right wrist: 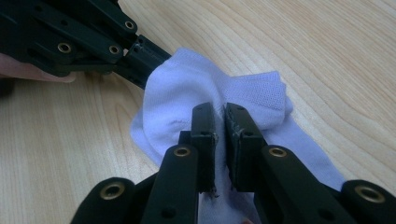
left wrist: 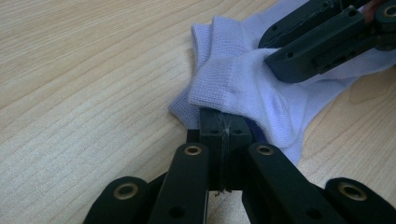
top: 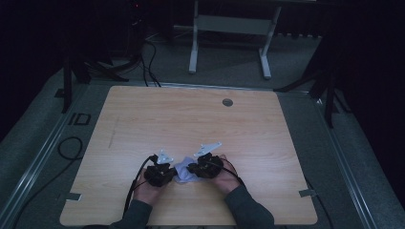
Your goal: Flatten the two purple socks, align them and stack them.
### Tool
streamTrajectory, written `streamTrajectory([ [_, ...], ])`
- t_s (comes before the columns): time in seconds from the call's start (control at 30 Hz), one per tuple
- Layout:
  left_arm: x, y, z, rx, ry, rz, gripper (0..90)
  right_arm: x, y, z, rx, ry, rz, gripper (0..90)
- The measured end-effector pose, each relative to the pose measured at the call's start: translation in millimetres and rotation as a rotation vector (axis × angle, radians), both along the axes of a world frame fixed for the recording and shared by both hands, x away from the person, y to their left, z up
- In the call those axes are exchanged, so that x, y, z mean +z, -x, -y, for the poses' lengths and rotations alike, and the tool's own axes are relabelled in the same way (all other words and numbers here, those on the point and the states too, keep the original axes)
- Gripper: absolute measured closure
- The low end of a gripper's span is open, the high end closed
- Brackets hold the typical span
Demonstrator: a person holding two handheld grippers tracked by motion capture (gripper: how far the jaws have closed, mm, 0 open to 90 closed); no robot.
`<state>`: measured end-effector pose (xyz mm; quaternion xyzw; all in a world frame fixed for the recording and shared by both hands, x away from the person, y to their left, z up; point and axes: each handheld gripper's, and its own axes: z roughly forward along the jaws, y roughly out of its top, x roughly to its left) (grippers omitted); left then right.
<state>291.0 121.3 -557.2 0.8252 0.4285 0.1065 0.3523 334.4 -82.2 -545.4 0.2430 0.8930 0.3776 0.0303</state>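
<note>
A white ankle sock (top: 184, 171) lies bunched on the wooden table (top: 191, 119) near its front edge, between my two grippers. In the left gripper view, my left gripper (left wrist: 223, 122) has its jaws pressed together, pinching the sock's (left wrist: 243, 79) lower edge just under the ribbed cuff. My right gripper (right wrist: 220, 116) comes from the other side, its jaws nipping a fold of the sock (right wrist: 187, 84) with white fabric in the narrow gap. In the high view, the left gripper (top: 169, 175) and the right gripper (top: 193, 169) face each other, almost touching.
A person's hands and dark sleeves (top: 243, 207) enter from the bottom edge. A round cable hole (top: 227, 102) sits at the table's far side. Cables (top: 71, 148) trail on the floor at left. A white desk frame (top: 229, 28) stands behind the table.
</note>
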Motion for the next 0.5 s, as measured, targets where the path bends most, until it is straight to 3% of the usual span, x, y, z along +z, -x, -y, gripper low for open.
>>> streamTrajectory([
  [0.23, -0.5, -0.9, -0.5, 0.0, 0.007, -0.003, 89.3, 7.2, 0.8, -0.7, 0.016, -0.016, 0.012, 82.7],
  [0.5, -0.5, -0.8, -0.3, 0.002, 0.006, -0.003, 89.2, -4.7, 0.1, -5.9, 0.028, 0.028, -0.011, 78.2],
])
